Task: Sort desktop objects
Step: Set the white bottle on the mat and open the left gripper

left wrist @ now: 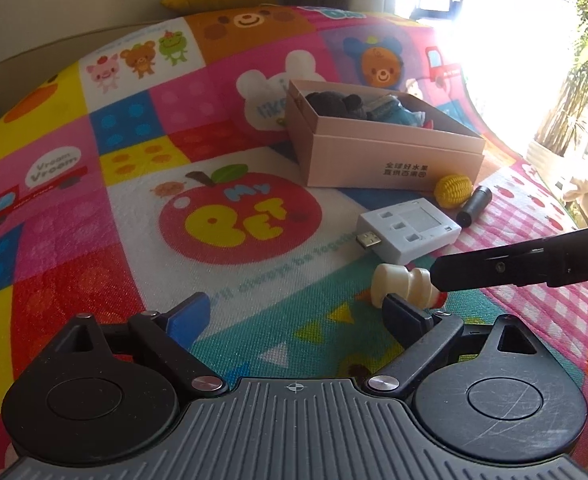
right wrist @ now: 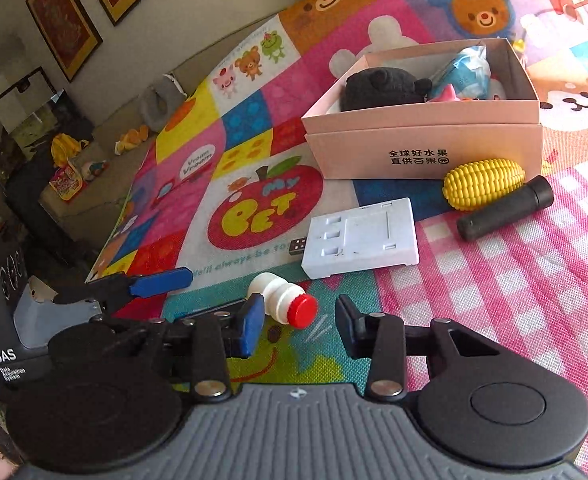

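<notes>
Colourful patchwork play mat (right wrist: 253, 128), woven texture, cartoon prints; its left edge drops off toward a dim room floor.

Open room: the apple-print patch left of the pink cardboard box (right wrist: 426, 148) is bare. Right of it things crowd together.

Box: matte, rectangular, open top, dark plush and blue-wrapped items inside. Just beside its front wall, a ribbed yellow toy corn (right wrist: 482, 184), touching a black matte cylinder (right wrist: 506, 208). Nearer, a flat white plastic adapter (right wrist: 362, 240) with a small plug sticking out left.

Small white bottle (right wrist: 277, 296), ridged, red cap, lies on its side near the front.

Right gripper (right wrist: 300, 326): fingers partly spread, bottle's cap end between them, no pinch visible.

Left gripper (left wrist: 298, 316): fingers spread wide, empty; bottle just beyond its right finger.
</notes>
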`<state>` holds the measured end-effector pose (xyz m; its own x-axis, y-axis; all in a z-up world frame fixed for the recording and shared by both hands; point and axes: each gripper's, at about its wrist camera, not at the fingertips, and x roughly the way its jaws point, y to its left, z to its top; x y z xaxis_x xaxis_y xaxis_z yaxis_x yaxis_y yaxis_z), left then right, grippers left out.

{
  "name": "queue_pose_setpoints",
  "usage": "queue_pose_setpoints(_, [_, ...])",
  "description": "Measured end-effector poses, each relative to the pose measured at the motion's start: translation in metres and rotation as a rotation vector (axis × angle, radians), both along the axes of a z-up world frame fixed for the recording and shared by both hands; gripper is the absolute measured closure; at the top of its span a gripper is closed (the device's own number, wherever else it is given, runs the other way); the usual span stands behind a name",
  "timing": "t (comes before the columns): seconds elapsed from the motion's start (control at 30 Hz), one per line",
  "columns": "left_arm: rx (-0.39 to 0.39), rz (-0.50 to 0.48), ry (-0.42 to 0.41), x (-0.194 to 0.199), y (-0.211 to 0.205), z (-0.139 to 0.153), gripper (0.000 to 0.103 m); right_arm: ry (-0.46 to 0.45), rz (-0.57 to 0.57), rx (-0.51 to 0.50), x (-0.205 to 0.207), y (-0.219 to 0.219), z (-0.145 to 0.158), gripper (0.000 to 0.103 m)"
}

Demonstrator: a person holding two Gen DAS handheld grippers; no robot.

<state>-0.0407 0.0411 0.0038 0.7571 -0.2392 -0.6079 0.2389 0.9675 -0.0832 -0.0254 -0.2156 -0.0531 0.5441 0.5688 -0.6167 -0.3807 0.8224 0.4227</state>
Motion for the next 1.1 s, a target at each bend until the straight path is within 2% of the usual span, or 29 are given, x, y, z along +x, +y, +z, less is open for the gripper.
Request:
queue_pose_setpoints(0.13, [-0.008, -0.005, -0.033, -0.001, 0.006, 0.009, 0.006, 0.027, -0.017, 0.035, 0.009, -0.002, 0.002, 0.064])
queue_pose_setpoints(0.3, [-0.01, 0.043, -0.053, 0.005, 0.017, 0.015, 0.005, -0.007, 0.005, -0.008, -0.001, -0.001, 0.006, 0.064])
queue_pose_setpoints(0.47, [-0.009, 0.006, -0.073, 0.009, 0.01, 0.02, 0.004, -0.051, 0.067, -0.089, -0.013, 0.006, 0.005, 0.064])
queue_pose_setpoints(0.53, [-0.004, 0.022, -0.082, 0.012, 0.01, 0.022, 0.003, -0.063, 0.07, -0.112, -0.014, 0.01, 0.003, 0.064])
queue_pose_setpoints(0.67, [-0.02, 0.072, -0.095, 0.016, 0.022, 0.028, 0.003, -0.164, 0.098, -0.233, -0.018, 0.031, 0.003, 0.064])
queue_pose_setpoints(0.8, [-0.048, 0.086, -0.092, 0.01, 0.033, 0.029, 0.002, -0.179, 0.152, -0.293, -0.017, 0.046, 0.0, 0.064])
queue_pose_setpoints(0.83, [-0.064, 0.068, -0.083, 0.008, 0.033, 0.028, 0.002, -0.183, 0.16, -0.296, -0.017, 0.045, 0.0, 0.062])
queue_pose_setpoints(0.97, [-0.103, -0.077, -0.055, -0.008, 0.013, 0.022, 0.002, -0.212, 0.108, -0.323, -0.021, 0.027, 0.003, 0.041])
queue_pose_setpoints(1.1, [-0.032, -0.156, -0.043, -0.022, -0.028, 0.013, 0.002, -0.202, -0.011, -0.331, -0.019, -0.006, 0.005, 0.034])
